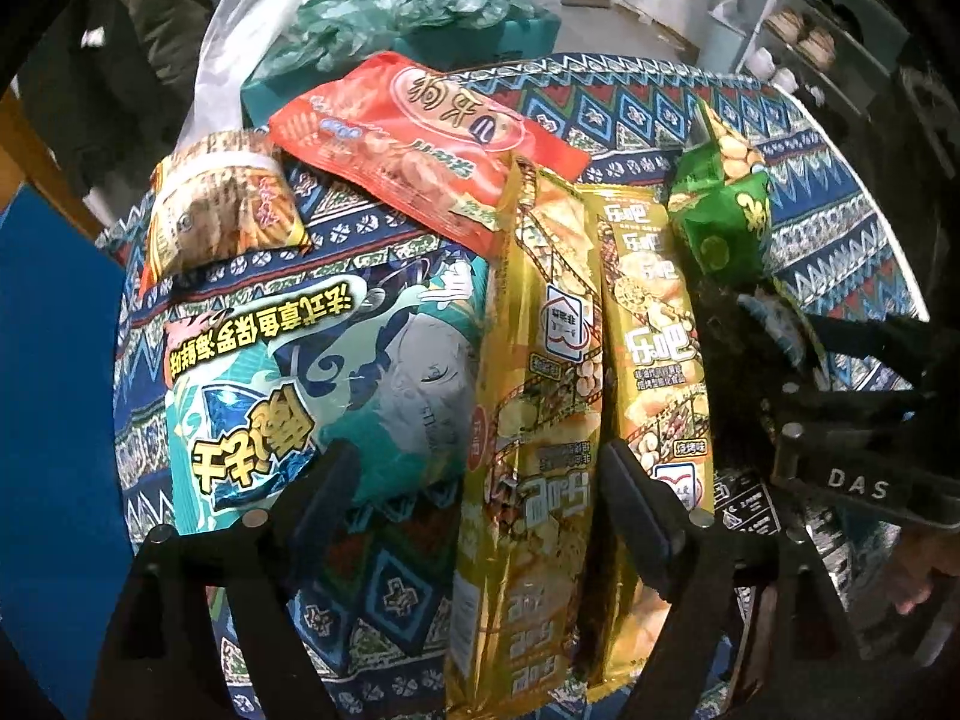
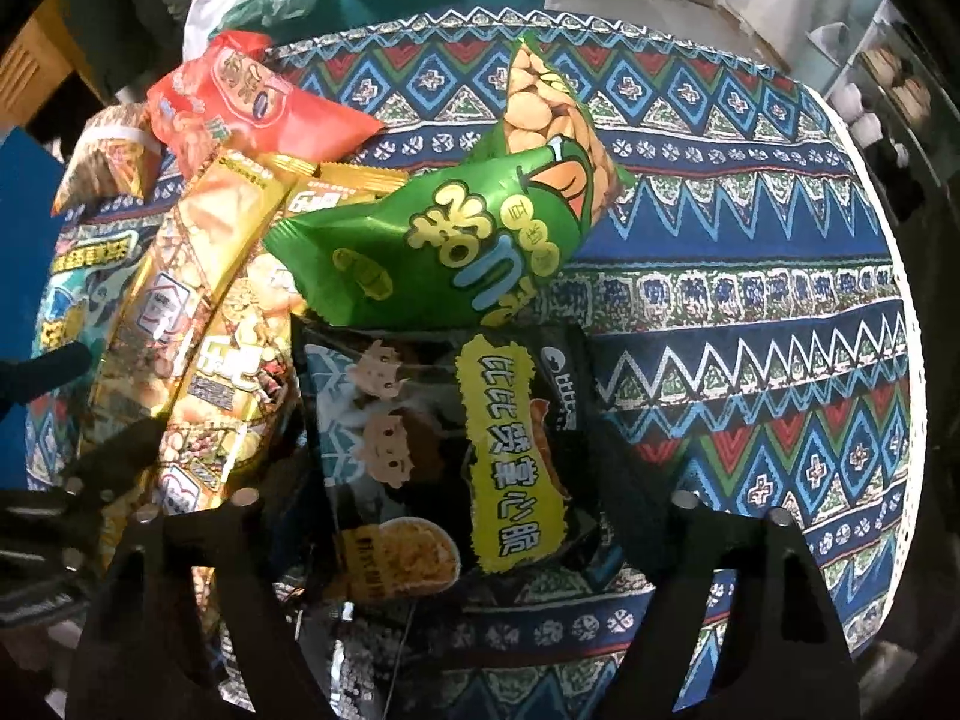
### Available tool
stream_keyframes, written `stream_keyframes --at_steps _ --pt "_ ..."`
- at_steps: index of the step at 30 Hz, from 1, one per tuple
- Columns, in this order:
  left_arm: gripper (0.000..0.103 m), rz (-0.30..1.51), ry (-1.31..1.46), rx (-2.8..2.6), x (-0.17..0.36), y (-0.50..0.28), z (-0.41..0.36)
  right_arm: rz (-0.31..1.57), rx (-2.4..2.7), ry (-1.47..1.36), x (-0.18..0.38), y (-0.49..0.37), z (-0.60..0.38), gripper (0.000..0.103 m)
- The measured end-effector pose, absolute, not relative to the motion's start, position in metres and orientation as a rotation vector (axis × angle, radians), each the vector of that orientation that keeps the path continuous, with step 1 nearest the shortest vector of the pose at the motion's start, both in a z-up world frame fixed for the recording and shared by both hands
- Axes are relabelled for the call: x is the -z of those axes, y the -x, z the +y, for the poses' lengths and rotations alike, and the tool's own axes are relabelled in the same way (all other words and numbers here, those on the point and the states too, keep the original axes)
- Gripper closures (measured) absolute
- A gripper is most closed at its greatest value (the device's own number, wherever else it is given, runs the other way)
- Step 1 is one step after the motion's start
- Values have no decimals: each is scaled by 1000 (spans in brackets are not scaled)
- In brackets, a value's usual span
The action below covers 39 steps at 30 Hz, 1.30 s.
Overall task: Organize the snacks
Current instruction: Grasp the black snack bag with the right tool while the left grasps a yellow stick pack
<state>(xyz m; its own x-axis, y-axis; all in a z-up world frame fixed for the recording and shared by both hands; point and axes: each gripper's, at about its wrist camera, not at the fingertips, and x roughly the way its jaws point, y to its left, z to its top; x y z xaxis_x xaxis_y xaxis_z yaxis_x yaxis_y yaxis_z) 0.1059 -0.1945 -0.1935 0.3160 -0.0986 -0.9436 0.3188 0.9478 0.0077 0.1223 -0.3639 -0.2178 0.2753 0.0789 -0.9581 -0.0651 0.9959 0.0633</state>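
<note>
Patterned blue cloth [image 1: 810,138] covers your round table, where the left wrist view has your left gripper [image 1: 474,480] spread over a gold snack pack [image 1: 534,396] beside a teal bag [image 1: 312,372], while the right wrist view shows your right gripper [image 2: 456,456] straddling, pads apparently clear, a black snack bag [image 2: 432,450] under a green one [image 2: 444,240], shelves [image 2: 888,90] behind.

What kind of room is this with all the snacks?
Probably a room in someone's home: a round table under a patterned tablecloth, a shoe rack in the corner, and plastic bags behind the snack packets.
</note>
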Motion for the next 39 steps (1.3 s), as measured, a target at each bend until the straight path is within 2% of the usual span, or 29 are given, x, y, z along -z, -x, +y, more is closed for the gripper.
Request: stream_keyframes --at_steps 7,9,11,13,23,39 --pt "24 1233 -200 311 196 -105 -203 1257 -71 -10 206 -118 -367 33" --pt "34 1241 -210 310 198 -105 -205 1247 -52 -34 201 -113 -369 33" --pt "53 1245 -214 307 202 -107 -207 1238 -37 -64 196 -112 -376 33" --pt "60 1266 -210 307 205 -106 -210 1228 -30 -91 192 -112 -382 33" --pt "71 1214 -255 280 195 -94 -221 1200 -36 -109 174 -98 -380 33" --pt "71 1114 -179 284 144 -73 -195 1118 -80 -122 135 -81 -373 33"
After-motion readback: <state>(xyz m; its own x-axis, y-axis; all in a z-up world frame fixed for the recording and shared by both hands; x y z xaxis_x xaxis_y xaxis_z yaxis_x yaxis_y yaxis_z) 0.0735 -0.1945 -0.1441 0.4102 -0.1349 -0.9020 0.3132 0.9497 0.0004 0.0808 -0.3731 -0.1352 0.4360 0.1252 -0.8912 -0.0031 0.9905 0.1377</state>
